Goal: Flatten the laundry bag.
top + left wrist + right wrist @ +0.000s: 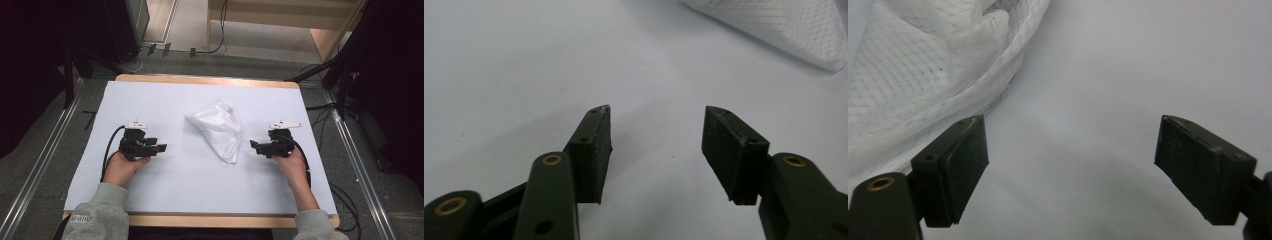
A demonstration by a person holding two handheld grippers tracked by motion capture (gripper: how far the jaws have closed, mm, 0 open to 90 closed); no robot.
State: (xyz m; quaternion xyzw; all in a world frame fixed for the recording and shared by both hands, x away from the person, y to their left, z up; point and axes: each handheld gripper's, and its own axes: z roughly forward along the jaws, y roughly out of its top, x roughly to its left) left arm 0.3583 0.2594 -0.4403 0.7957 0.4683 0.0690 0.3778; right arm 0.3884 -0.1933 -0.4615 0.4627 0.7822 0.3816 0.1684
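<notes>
High view: a crumpled white mesh cloth (218, 129) lies near the middle of the table (200, 190), which is covered by a pale sheet. The left tongs (159, 148) rest on the table to the left of the cloth, well apart from it, with their tips pointing toward it. The right tongs (254, 146) rest to the right of the cloth, near its lower edge but not touching it, also pointing toward it. Each is held by a hand coming up from the near edge of the table, the left hand (122, 167) and the right hand (292, 162), both in grey sleeves.

From the left gripper view, the left tongs (656, 131) are spread apart with nothing between them, and a corner of the cloth (784, 25) lies beyond. From the right gripper view, the right tongs (1073, 150) are likewise spread wide and hold nothing; the cloth (923, 75) lies just beside one jaw, its fine grid weave visible.
</notes>
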